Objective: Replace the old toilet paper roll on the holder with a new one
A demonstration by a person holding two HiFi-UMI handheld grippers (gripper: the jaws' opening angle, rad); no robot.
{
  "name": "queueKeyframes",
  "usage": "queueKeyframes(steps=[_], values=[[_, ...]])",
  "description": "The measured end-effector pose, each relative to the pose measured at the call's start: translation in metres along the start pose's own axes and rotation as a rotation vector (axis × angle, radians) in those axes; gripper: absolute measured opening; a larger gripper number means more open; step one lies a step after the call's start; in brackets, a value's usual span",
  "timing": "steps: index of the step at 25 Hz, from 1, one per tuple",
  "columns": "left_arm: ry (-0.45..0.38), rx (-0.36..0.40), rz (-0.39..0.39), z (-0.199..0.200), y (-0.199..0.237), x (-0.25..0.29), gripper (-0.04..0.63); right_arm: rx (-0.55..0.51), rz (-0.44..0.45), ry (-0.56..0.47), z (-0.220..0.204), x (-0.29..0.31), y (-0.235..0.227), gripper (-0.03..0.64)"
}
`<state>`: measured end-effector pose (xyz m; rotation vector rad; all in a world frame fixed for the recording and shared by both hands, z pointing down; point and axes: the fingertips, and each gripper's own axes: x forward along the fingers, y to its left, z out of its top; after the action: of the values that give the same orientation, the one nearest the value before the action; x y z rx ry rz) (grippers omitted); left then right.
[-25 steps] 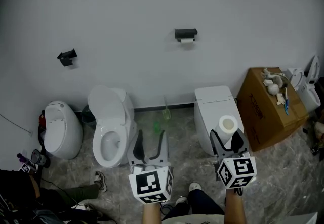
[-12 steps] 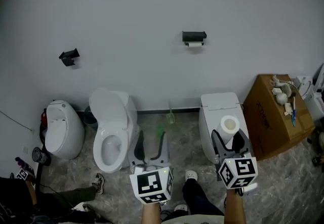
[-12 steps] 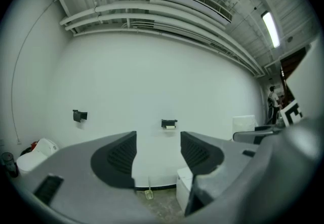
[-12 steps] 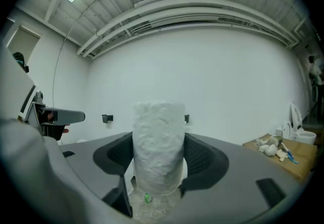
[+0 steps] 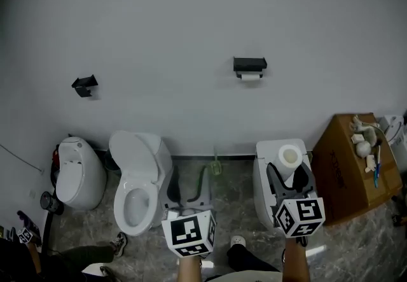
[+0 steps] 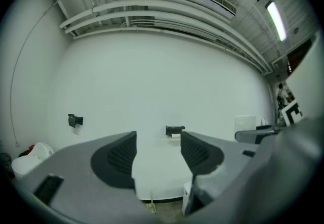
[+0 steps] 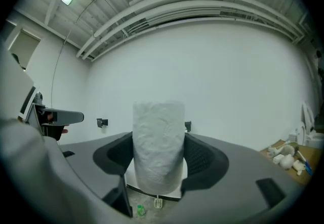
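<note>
A black toilet paper holder hangs on the white wall with a nearly spent white roll under it; it also shows small in the left gripper view as the holder. My right gripper is shut on a full white toilet paper roll, held upright between the jaws as the new roll. My left gripper is open and holds nothing, its jaws well apart. Both grippers are far below and short of the holder.
A second black bracket is on the wall at left. On the floor stand a white toilet, a smaller white unit, a white toilet below my right gripper and a brown cardboard box with small items.
The view has shifted so the holder sits lower and further right in the frame. Both grippers keep the same pose and the right still holds the roll.
</note>
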<state>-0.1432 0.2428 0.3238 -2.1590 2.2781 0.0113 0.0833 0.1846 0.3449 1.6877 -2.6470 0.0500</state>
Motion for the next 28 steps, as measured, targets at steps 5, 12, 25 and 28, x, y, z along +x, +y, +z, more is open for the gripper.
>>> queueKeyframes(steps=[5,12,25,28], values=[[-0.022,0.009,0.022,0.011,-0.012,0.062,0.253,-0.004,0.020,-0.012,0.013,0.055,-0.038,0.302],[-0.005,0.015,0.034,0.003,-0.026,0.113,0.253,0.008,0.026,0.003,0.006,0.102,-0.074,0.304],[0.032,0.028,0.018,-0.010,-0.029,0.204,0.253,0.039,-0.005,0.033,-0.006,0.177,-0.115,0.302],[0.023,0.032,0.012,-0.011,-0.028,0.228,0.253,0.040,-0.011,0.024,-0.006,0.199,-0.122,0.302]])
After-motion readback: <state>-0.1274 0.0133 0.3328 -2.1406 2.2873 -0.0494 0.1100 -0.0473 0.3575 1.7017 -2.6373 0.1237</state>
